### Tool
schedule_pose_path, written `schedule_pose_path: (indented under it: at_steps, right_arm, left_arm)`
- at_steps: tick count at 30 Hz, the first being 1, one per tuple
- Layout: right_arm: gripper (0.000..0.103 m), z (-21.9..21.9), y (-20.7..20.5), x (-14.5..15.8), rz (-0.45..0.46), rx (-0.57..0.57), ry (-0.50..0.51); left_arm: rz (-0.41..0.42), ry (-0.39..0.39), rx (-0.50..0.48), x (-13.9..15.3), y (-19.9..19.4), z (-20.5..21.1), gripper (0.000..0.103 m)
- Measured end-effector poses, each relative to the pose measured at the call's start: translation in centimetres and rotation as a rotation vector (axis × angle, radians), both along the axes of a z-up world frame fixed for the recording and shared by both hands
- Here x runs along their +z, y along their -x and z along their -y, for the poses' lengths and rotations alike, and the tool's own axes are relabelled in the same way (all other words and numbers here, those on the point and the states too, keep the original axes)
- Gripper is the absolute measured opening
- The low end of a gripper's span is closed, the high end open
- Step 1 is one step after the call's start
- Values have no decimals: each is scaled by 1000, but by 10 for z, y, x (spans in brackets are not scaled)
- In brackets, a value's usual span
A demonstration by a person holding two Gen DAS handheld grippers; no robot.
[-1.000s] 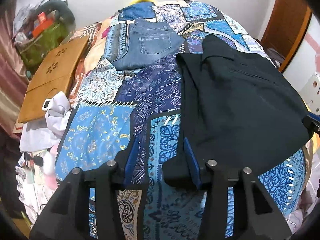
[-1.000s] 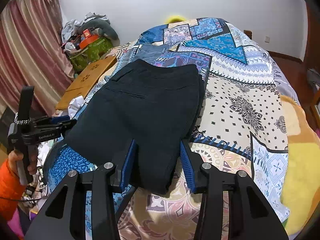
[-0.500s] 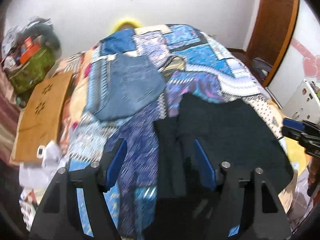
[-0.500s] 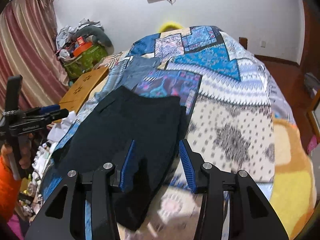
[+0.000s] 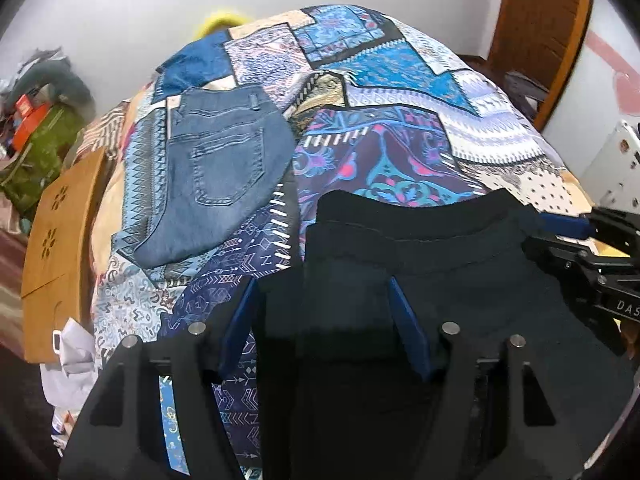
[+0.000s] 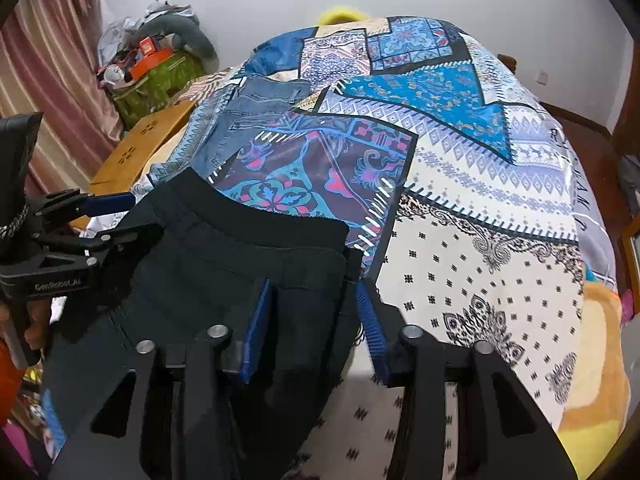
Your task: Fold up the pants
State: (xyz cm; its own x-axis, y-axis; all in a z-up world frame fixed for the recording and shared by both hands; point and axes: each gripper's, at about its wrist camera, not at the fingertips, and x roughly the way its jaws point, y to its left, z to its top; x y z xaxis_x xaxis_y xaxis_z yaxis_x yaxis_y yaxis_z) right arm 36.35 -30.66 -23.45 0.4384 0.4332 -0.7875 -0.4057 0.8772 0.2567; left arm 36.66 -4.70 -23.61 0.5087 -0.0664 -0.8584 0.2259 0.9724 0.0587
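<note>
With the black pants [image 6: 224, 280] lying folded over on the patchwork bed [image 6: 480, 240] and fabric between both sets of wide-apart jaws, the left gripper [image 5: 324, 320] and right gripper [image 6: 316, 320] should, I judge, pinch matching edges and carry them level toward the waistband beyond the jaws

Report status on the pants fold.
Both tongs open, left and right, straddling black pants. Pants partly folded on bed. Folded jeans lie beyond, clear.

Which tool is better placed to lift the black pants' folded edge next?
Probably neither alone: the left tool and right tool each straddle a near corner of the black pants, fingers open around the fabric, so both suit lifting together.
</note>
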Motion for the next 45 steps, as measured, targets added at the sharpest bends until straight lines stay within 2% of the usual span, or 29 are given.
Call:
schedule_pose_path:
  at_steps: [5,11,14,16,17,19,21,26,29,32,38,45]
  right_arm:
    - [34,4,1,1,-5,-22,-6]
    - [37,2,14,20,27,-10,47]
    - [51,6,26,35,45,-10,27]
    - [61,7,33,45,68,-12,15]
    - [67,7,38,50,81,-11,8]
    - [73,8,47,57,96,-5,-12]
    - [77,8,54,58,87,0,-38]
    - [78,8,62,35,11,-4,-44]
    - [78,10,61,17,-45,-13,-46]
    - [78,16,54,2,-109,-28,-100]
    - [79,17,39,-11,-191,-28,-185]
    - [79,4,26,-14,-228,21,-213]
  left_arm:
    - [15,2,-3,0,2,0,68]
    - [33,38,1,23,15,-12,68]
    - [70,53,3,41,25,-22,73]
    - [83,92,4,53,32,-32,86]
    - [90,113,8,58,35,-38,89]
    - [90,141,14,62,41,-46,96]
    - [63,165,15,61,44,-52,97]
    - [-87,243,27,30,45,-61,97]
    - [-175,255,5,9,40,-56,97]
    - [-229,258,-10,-5,33,-50,97]
    - [-304,309,-36,-18,12,-37,98]
    - [-354,364,-22,-29,-7,-36,101]
